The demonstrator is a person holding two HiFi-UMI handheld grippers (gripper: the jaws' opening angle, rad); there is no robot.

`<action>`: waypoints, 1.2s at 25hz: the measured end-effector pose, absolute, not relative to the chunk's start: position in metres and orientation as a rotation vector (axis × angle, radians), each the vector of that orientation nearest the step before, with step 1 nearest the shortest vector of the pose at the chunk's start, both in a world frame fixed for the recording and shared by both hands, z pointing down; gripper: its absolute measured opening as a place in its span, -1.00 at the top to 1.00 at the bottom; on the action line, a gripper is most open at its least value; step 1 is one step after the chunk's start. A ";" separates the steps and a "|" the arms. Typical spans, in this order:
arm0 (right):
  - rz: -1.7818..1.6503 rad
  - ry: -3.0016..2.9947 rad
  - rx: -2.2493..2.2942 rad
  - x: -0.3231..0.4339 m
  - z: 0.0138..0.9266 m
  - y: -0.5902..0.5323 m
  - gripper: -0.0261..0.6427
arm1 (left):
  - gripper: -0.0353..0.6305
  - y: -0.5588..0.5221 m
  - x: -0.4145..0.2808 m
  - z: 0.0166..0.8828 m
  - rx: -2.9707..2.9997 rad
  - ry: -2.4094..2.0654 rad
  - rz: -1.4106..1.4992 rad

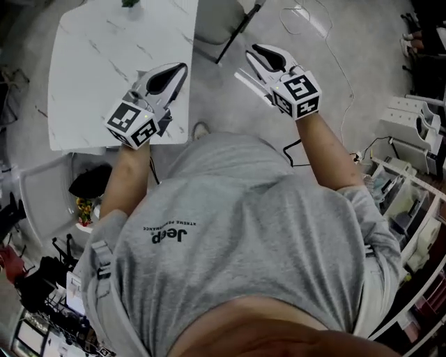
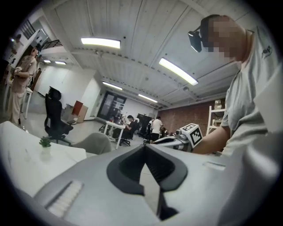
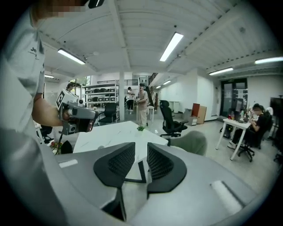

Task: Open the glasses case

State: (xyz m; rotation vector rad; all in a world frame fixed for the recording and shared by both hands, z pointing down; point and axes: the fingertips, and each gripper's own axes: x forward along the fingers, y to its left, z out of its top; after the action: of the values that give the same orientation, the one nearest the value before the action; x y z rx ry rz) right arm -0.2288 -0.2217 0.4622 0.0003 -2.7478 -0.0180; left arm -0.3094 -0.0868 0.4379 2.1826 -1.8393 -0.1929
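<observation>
No glasses case shows in any view. I hold both grippers raised in front of my chest, beyond the near edge of the white marble table (image 1: pixel 104 70). My left gripper (image 1: pixel 180 70) hangs over the table's near right corner. Its dark pads meet at the tips with nothing between them (image 2: pixel 144 149). My right gripper (image 1: pixel 245 60) is up over the grey floor, right of the table. Its jaws stand a narrow gap apart and hold nothing (image 3: pixel 140 148). Each gripper view shows the other gripper at its side: the right gripper (image 2: pixel 185 137) and the left gripper (image 3: pixel 73 112).
A small green plant (image 1: pixel 130 3) stands at the table's far edge. A grey chair (image 1: pixel 216 21) sits behind the table. Cables (image 1: pixel 327 42) trail on the floor. Shelving (image 1: pixel 411 195) stands to my right and cluttered racks (image 1: pixel 42 293) at lower left. People and office chairs (image 3: pixel 170 119) are far off.
</observation>
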 end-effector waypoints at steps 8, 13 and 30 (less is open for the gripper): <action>-0.007 -2.870 0.372 -0.038 0.378 -0.314 0.80 | 0.75 -0.195 -0.169 0.386 2.404 -1.625 -0.140; 0.019 -2.880 0.632 0.083 0.352 -0.346 0.90 | 0.75 -0.246 -0.082 0.362 2.526 -1.457 -0.120; 0.149 -2.869 0.912 0.308 0.337 -0.329 0.91 | 0.75 -0.291 0.126 0.335 2.730 -1.146 -0.052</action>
State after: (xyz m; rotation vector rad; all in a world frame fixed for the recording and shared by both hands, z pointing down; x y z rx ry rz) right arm 0.3083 -0.3294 0.3372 0.9116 -2.8693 0.1494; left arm 0.1256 -0.2914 0.3348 2.7300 -1.1463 -0.0517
